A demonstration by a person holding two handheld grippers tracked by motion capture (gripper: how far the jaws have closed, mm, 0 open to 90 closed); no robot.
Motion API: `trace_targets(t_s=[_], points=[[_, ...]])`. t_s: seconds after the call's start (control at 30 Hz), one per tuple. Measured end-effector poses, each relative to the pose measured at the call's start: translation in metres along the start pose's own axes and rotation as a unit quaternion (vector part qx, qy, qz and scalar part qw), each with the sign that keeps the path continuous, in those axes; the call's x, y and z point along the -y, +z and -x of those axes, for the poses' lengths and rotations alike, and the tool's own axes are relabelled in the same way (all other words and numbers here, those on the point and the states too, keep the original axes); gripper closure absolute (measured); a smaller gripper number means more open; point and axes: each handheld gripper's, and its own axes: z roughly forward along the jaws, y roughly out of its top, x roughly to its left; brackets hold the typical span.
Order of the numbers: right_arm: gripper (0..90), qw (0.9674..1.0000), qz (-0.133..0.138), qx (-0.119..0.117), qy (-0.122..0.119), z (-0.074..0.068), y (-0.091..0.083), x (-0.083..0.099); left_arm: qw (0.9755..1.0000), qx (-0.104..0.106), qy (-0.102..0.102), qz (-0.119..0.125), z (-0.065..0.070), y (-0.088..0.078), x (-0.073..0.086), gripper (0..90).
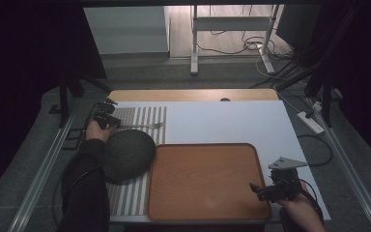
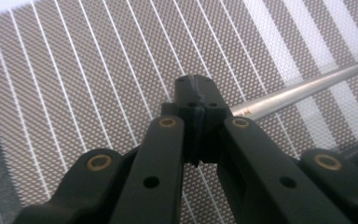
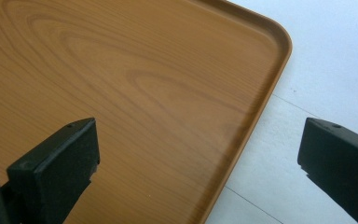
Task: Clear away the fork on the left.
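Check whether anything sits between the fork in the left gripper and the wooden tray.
The left gripper is shut on the silver metal fork over the striped mat. The dark round speckled plate lies between it and the brown wooden tray, partly blocking a low path.

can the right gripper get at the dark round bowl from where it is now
Probably yes. The right gripper is open near the brown wooden tray's right edge, and that tray is bare, so the way to the dark round bowl looks free, though it is a long reach.

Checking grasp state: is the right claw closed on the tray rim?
No, the right claw stands wide open, straddling the tray rim untouched.
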Motion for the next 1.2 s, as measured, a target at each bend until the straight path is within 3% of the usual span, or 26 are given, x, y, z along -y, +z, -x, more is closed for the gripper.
trace_targets(t_s=[0.1,0.33,0.6,0.8,1.07,1.2], points=[[0.0,1.0,-0.001,0.001,0.0,0.0,0.0,0.0,0.9998,0.015,-0.009,0.001,0.0,-0.002,0.004,89.0],[0.0,1.0,-0.003,0.001,-0.005,-0.001,0.001,0.0,0.9989,0.031,0.014,-0.032,0.005,-0.01,0.012,89.0],[0.0,1.0,-0.005,0.002,-0.008,-0.001,0.001,0.0,0.9975,0.051,0.029,-0.041,0.01,-0.012,0.017,89.0],[0.0,1.0,-0.005,0.001,-0.008,-0.001,0.001,0.0,0.9972,0.049,0.036,-0.043,0.011,-0.013,0.016,88.5],[0.0,0.9999,-0.006,0.002,-0.008,-0.001,0.001,0.0,0.9983,0.057,0.005,-0.01,0.008,-0.021,0.008,62.8],[0.0,1.0,-0.005,0.001,-0.008,-0.001,0.001,0.0,0.9978,0.065,0.01,0.006,0.014,-0.022,0.002,46.2]])
